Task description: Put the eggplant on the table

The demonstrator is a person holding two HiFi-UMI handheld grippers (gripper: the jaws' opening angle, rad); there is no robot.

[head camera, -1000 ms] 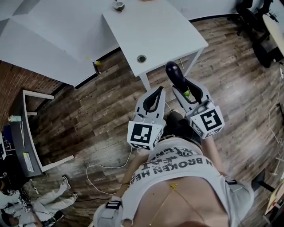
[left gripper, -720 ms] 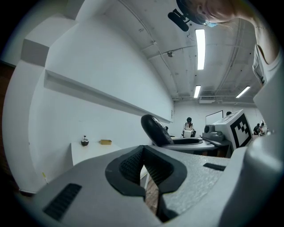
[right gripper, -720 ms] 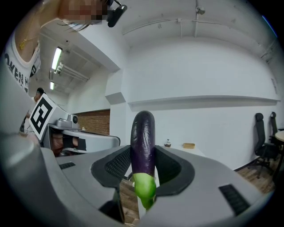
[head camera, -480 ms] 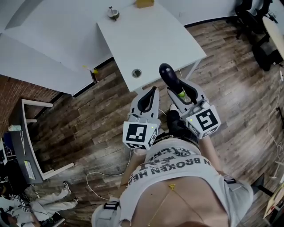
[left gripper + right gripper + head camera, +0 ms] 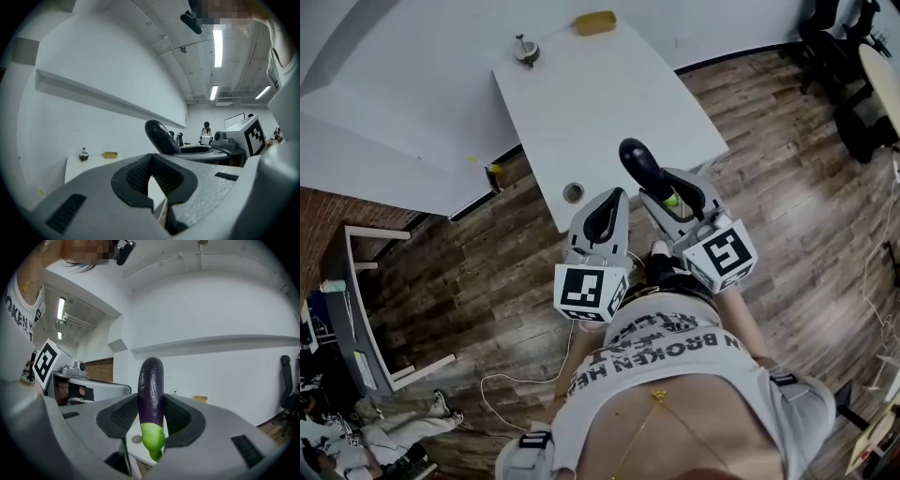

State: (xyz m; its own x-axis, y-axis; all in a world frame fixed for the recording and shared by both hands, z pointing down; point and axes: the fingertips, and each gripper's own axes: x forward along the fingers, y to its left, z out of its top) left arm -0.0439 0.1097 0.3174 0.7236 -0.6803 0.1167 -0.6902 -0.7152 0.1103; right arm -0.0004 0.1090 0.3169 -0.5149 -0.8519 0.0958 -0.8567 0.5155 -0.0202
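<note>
Table [image 5: 600,84]: white, ahead of the person.
Right gripper [image 5: 667,199]: clamped on the eggplant.
Left gripper [image 5: 602,216]: jaws together, empty.
Eggplant [image 5: 639,164]: held over the table's near edge, long axis along the jaws, dark end forward, green stem end rearward.

Dark purple eggplant [image 5: 639,164] with bright green stem end, white table [image 5: 581,94], grey left gripper [image 5: 614,197] and right gripper [image 5: 659,185] with black-and-white marker cubes [image 5: 587,291], brown wood-plank floor [image 5: 787,150], yellow block [image 5: 594,22].
</note>
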